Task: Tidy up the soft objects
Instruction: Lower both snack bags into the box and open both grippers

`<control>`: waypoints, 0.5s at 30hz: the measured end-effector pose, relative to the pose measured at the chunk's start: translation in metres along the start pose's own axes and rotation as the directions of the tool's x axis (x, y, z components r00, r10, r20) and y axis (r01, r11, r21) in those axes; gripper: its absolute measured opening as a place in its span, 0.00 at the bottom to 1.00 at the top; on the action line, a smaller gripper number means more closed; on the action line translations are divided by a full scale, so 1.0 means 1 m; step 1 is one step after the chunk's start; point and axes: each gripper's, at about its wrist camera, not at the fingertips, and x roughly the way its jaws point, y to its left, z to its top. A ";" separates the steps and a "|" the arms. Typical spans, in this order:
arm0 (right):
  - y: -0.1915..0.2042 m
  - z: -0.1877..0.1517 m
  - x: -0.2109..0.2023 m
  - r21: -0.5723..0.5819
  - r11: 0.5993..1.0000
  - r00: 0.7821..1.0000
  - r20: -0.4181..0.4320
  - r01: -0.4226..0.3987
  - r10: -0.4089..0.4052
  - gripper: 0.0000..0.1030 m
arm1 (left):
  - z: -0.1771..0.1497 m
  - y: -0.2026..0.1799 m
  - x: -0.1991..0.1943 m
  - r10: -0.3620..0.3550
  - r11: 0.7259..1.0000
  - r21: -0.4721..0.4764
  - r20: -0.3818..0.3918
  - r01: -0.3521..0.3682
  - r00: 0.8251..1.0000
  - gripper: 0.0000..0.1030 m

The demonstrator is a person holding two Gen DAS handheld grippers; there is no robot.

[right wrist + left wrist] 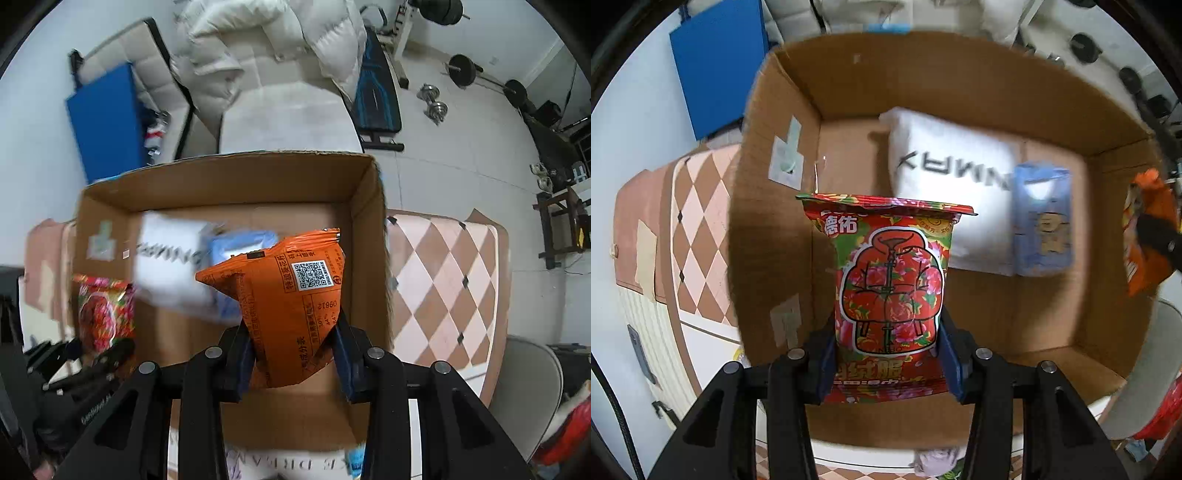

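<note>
My left gripper [886,354] is shut on a red floral pack [890,288], which hangs over the left part of an open cardboard box [768,206]. In the right wrist view my right gripper [293,354] is shut on an orange pack [291,306] above the same cardboard box [365,236], near its right wall. A white pack with black letters [945,173] and a blue pack [1043,221] lie on the box floor. The red floral pack [105,310] and left gripper show at the left of the right wrist view. The orange pack [1148,236] shows at the right edge of the left wrist view.
The box stands on a surface with a pink and brown diamond cloth [443,273]. A blue board [107,125], a white sofa with a puffy coat [266,48], a weight bench [376,92] and dumbbells [432,103] lie beyond it. A grey chair [532,387] stands at the right.
</note>
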 end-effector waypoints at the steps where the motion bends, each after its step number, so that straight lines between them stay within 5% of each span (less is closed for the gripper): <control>1: 0.002 0.005 0.008 -0.001 1.000 1.000 -0.010 0.012 -0.012 0.38 | 0.003 0.000 0.005 0.009 1.000 0.001 -0.015 -0.009 1.000 0.43; 15: 0.007 0.041 0.080 -0.001 0.998 0.992 -0.108 0.068 -0.068 0.41 | 0.012 0.008 0.033 0.015 1.000 -0.021 -0.108 -0.018 0.994 0.45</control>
